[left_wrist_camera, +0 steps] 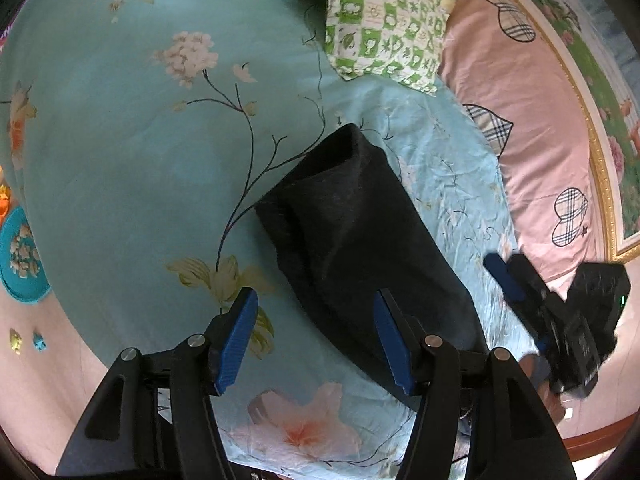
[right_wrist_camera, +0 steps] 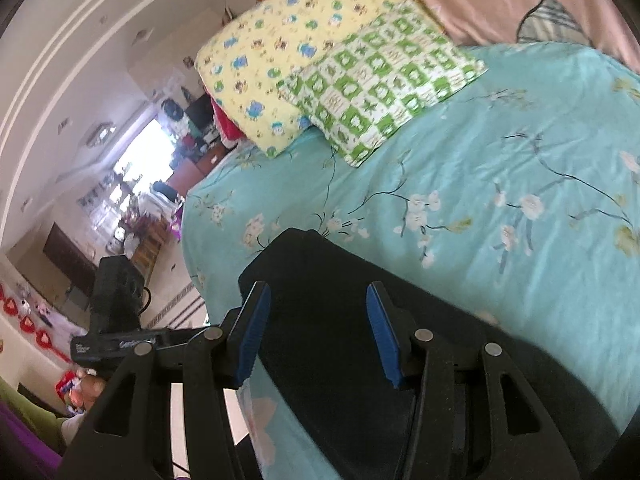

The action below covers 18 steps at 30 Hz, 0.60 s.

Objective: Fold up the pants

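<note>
Turquoise cotton printed with pale blossoms covers the bed (left_wrist_camera: 120,160) and fills the left of the left wrist view; nothing of the task lies on that side. At the lower middle of that frame the left claw (left_wrist_camera: 316,336) hangs above the sheet with its blue pads wide apart and nothing between them. Just right of centre lies the dark charcoal knit pants (left_wrist_camera: 352,240), a long narrow band running from the middle of the frame down to the lower right, the upper end showing layered cloth, which suggests the legs are already laid one on the other. At the upper right sit a green-and-white checked pillow (left_wrist_camera: 384,28) and a pink sheet with plaid hearts (left_wrist_camera: 540,160). At the right edge the right claw (left_wrist_camera: 504,276) is blurred; in its own view the right claw (right_wrist_camera: 316,336) hovers over the pants (right_wrist_camera: 360,300), pads spread, gripping nothing.

I judge the lengthwise fold done; the crosswise folds, bringing one end of the band over the other, remain.
</note>
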Tool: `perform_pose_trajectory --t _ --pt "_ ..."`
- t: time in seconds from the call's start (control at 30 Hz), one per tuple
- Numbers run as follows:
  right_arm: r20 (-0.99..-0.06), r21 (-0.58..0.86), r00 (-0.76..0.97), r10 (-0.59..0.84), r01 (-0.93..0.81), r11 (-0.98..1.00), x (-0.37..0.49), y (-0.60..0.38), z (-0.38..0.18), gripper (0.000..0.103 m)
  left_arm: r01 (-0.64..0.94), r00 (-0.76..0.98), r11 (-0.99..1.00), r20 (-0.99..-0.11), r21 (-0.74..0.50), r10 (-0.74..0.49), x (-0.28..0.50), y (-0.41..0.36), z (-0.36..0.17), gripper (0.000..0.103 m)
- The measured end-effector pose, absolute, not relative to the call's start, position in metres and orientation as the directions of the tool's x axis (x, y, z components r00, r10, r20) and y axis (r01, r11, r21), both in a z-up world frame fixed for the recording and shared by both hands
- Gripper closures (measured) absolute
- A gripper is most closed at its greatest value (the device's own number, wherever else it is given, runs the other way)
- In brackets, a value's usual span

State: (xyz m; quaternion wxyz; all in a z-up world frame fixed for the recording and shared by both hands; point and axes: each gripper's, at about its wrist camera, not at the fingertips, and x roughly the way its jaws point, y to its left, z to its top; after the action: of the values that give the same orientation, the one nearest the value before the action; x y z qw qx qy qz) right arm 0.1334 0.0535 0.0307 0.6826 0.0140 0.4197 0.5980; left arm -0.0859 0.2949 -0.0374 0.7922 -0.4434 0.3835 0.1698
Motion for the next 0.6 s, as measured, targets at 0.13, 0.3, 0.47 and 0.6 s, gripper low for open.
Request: perform_pose_trajectory --t 0.13,0.3,0.47,0.6 --pt "-0.598 0.498 -0.124 0.792 -0.832 0.246 0.144 0.091 0.025 0.051 -0.624 0.644 0.526 -0.762 -0.578 -0.074 -0.083 0.298 -0.043 0.042" --pt "-0.669 0.442 -0.197 0.717 -0.88 0.171 0.155 0.138 0.014 0.051 -0.631 0.647 0.489 -0.756 -0.602 -0.096 -0.081 0.303 -0.05 0.042" --pt "-0.696 0.45 -0.267 0.667 -0.886 0.115 0.167 0.168 0.005 0.051 -0.638 0.643 0.48 -0.759 -0.602 -0.097 -0.079 0.306 -0.055 0.042" --pt "-0.718 0.449 -0.317 0.62 -0.891 0.063 0.17 0.189 0.001 0.051 -0.64 0.644 0.478 -0.759 -0.602 -0.093 -0.076 0.308 -0.057 0.042"
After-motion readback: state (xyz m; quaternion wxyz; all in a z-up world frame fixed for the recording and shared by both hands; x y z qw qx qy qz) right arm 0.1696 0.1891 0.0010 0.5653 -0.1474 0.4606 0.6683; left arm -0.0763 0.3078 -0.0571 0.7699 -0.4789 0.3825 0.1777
